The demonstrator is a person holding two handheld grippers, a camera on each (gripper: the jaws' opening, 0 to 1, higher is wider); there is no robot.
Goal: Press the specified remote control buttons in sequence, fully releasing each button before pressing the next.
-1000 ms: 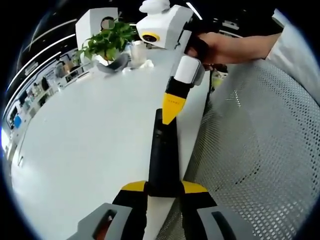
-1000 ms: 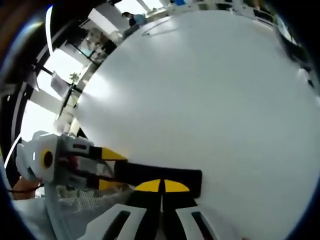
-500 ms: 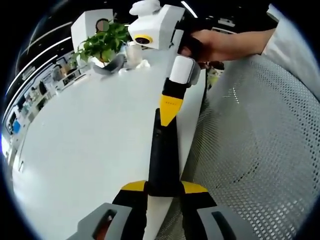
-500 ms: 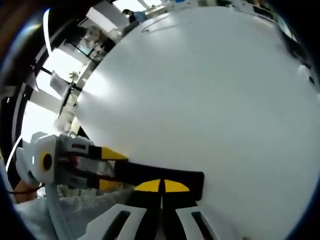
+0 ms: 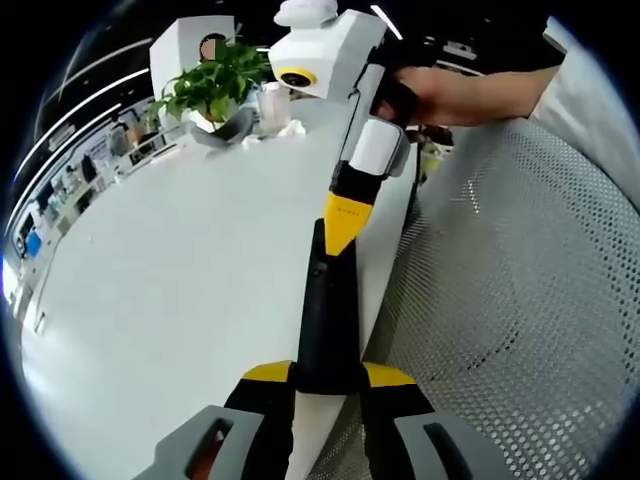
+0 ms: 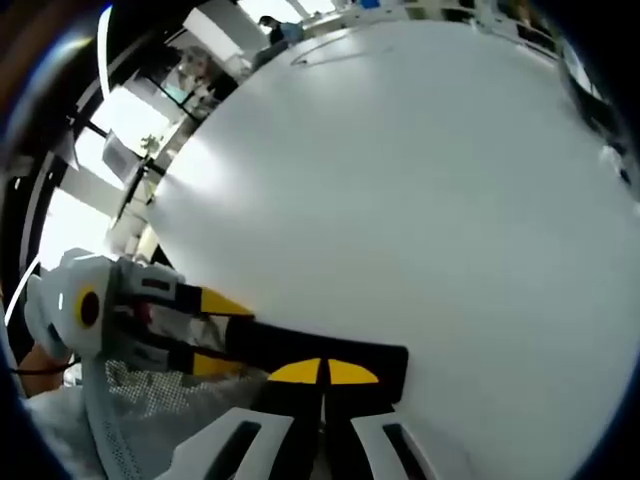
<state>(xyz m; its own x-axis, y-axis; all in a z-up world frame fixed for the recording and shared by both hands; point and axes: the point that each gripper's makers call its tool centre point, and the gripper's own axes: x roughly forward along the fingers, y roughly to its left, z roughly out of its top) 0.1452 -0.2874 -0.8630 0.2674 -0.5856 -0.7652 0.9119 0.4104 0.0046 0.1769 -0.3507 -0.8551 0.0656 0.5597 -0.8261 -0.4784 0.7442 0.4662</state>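
A long black remote control (image 5: 325,310) runs away from me in the left gripper view, over the white table's (image 5: 180,260) near edge. My left gripper (image 5: 328,375) is shut on its near end, one yellow-tipped jaw on each side. My right gripper (image 5: 345,215), held by a hand (image 5: 440,95), comes down from above with its yellow tip touching the remote's far half. In the right gripper view, the right gripper (image 6: 322,372) has its jaws together against the remote control (image 6: 290,345). The left gripper (image 6: 222,335) holds it from the left.
A potted green plant (image 5: 212,85) and a white box stand at the table's far end. A grey mesh chair back (image 5: 510,300) lies close on the right, under the remote's edge. The broad white table (image 6: 400,180) stretches ahead.
Both views wobbled slightly with the hands. The right gripper's tip stays on the same spot of the remote, and the left gripper's hold is unchanged.
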